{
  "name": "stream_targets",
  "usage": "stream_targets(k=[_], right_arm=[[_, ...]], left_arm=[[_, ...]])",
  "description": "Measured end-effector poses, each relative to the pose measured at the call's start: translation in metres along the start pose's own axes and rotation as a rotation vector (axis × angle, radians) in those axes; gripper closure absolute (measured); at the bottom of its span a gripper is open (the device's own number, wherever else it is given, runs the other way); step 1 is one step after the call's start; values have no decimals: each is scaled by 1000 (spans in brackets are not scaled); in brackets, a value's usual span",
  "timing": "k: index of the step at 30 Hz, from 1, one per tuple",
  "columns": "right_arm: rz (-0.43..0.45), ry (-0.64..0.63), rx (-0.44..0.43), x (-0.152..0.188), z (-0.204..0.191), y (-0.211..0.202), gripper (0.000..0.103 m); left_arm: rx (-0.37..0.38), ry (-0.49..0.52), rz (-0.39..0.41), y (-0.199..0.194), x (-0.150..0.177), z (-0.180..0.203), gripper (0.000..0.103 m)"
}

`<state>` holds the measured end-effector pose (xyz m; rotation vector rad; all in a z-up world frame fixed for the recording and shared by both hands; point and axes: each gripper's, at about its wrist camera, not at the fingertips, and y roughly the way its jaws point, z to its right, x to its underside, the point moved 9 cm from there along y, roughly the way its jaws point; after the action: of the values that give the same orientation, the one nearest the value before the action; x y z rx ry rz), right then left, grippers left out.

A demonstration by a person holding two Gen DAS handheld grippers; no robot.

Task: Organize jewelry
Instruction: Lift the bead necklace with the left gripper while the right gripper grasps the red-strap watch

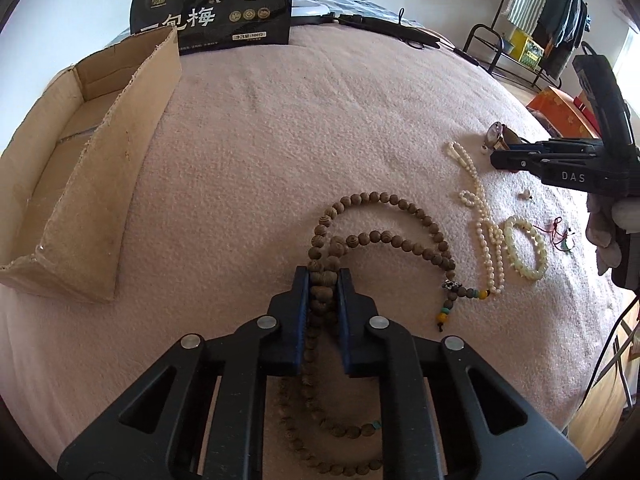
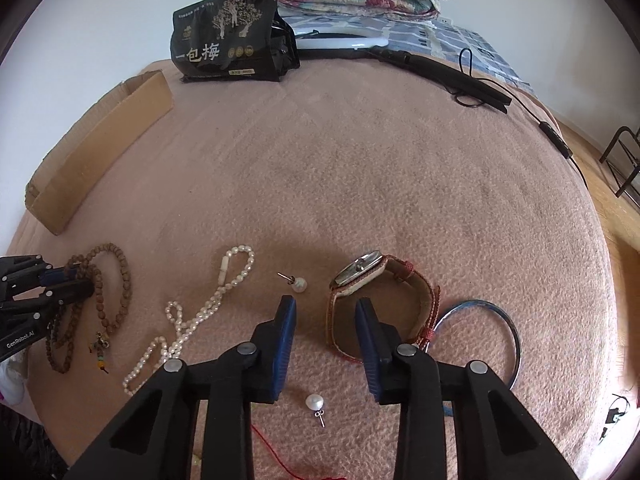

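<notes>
Left claw, closed on a bunched section of the wooden bead strand, which lies on the pink blanket of the bed; beads sit pinched between both blue pads. The strand's loose loops trail toward 2 o'clock from the grip and back toward 6 o'clock beneath the claw, so its long axis runs roughly from 6 to 2 o'clock in the left wrist view. The tassel end with coloured beads points toward 5 o'clock.

Right claw, jaws apart and gripping nothing, its pads straddling one side of the band of the wristwatch, which rests on edge with its face tilted toward 10 o'clock.

The cardboard box stands open at 10 o'clock, well apart from the strand.

Good practice for the step in hand, judged from the layout: lift straight up until the trailing loops clear the blanket, keeping them away from the pearl necklace just beside, then carry toward the box.
</notes>
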<state>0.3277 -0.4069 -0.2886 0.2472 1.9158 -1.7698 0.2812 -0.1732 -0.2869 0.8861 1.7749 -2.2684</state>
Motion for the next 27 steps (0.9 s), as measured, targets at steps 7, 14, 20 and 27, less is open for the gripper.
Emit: stream_targets(k=[7, 14, 20, 27], right_arm=[[13, 16, 12, -2, 3, -2, 98], [73, 33, -2, -9, -4, -29, 98], [140, 32, -7, -16, -14, -66, 98], [213, 23, -9, -20, -28, -111, 98]], left_arm=[[49, -29, 25, -12, -3, 2, 92], [75, -20, 96, -44, -17, 8, 92], [78, -16, 158, -77, -26, 10, 92], [88, 2, 241, -126, -46, 16, 92]])
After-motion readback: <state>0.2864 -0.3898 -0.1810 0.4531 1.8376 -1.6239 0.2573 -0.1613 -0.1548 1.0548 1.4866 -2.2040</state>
